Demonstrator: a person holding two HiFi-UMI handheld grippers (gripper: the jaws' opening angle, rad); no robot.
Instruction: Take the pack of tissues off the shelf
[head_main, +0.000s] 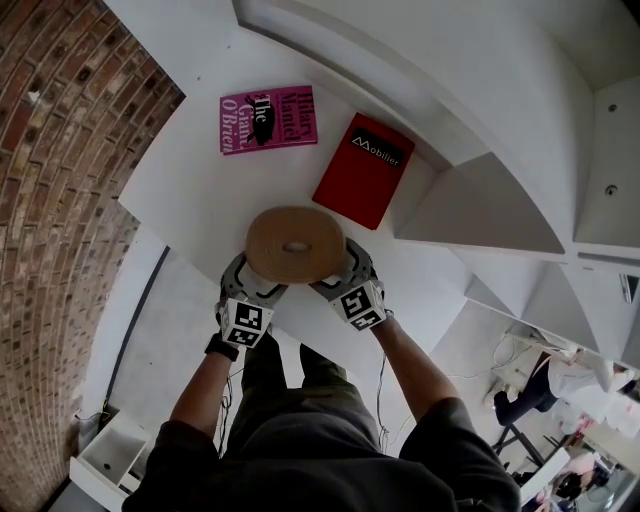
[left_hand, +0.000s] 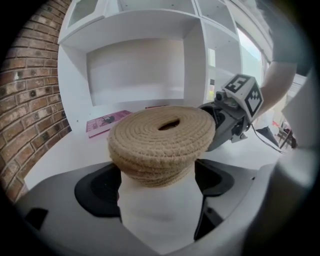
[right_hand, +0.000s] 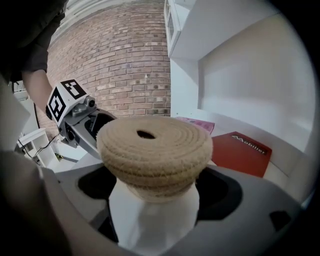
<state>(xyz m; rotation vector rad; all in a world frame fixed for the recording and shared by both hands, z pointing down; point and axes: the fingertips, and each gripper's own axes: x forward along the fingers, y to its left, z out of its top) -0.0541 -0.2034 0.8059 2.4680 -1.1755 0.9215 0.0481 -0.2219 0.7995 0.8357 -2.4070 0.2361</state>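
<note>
The pack of tissues is a round white tub under a woven tan lid with a hole in its middle. It sits at the front edge of the white shelf. My left gripper clasps it from the left and my right gripper from the right. In the left gripper view the white body of the pack fills the gap between the jaws, with the right gripper beyond it. The right gripper view shows the same pack wedged between its jaws, and the left gripper behind.
A pink book and a red book lie flat on the shelf behind the pack. A brick wall stands on the left. White shelf dividers rise on the right. A white box sits on the floor below.
</note>
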